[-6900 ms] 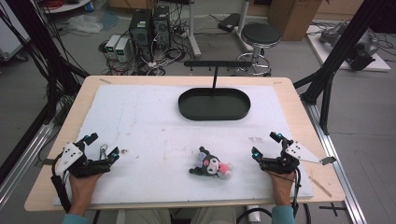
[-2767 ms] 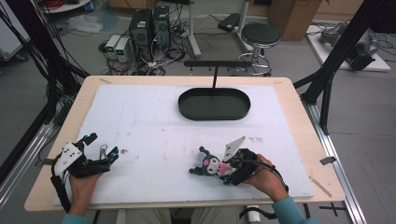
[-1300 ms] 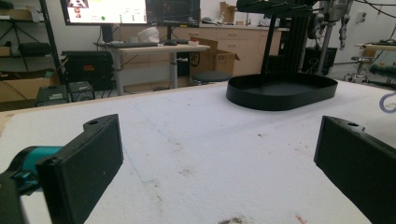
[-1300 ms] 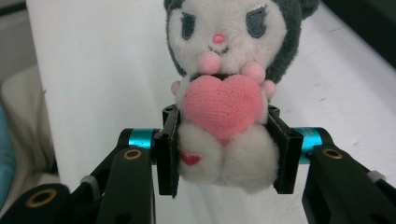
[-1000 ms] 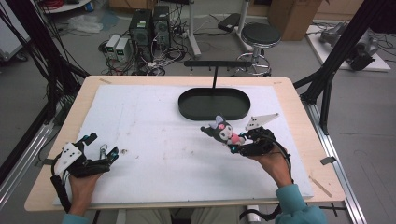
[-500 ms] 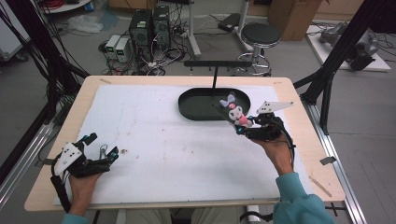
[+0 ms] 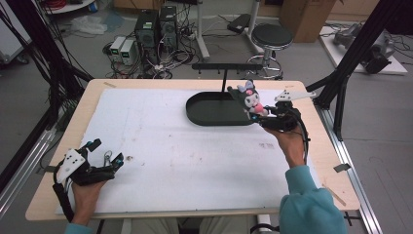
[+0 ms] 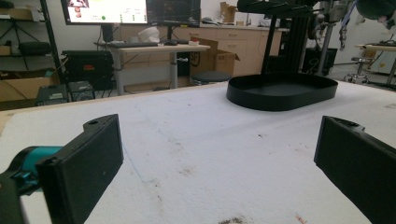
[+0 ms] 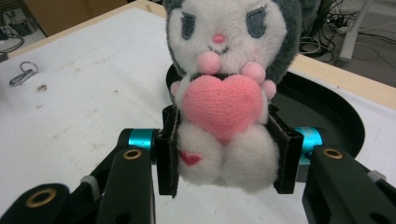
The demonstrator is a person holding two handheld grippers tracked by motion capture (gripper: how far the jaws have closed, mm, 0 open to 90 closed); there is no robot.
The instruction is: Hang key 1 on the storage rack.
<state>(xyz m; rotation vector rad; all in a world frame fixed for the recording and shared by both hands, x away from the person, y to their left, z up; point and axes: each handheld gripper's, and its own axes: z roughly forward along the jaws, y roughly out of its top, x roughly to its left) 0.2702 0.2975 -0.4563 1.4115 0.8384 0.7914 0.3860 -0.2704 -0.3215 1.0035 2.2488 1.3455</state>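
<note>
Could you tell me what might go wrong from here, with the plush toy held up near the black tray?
1. The right gripper pinches only the soft lower body of the plush toy; the big head sits above the pads, so it could tip or squirm out.
2. In the high view the toy hangs over the black tray's right rim, so a release here might land it on the rim or on the white mat.

One overhead view, two claw-mounted
</note>
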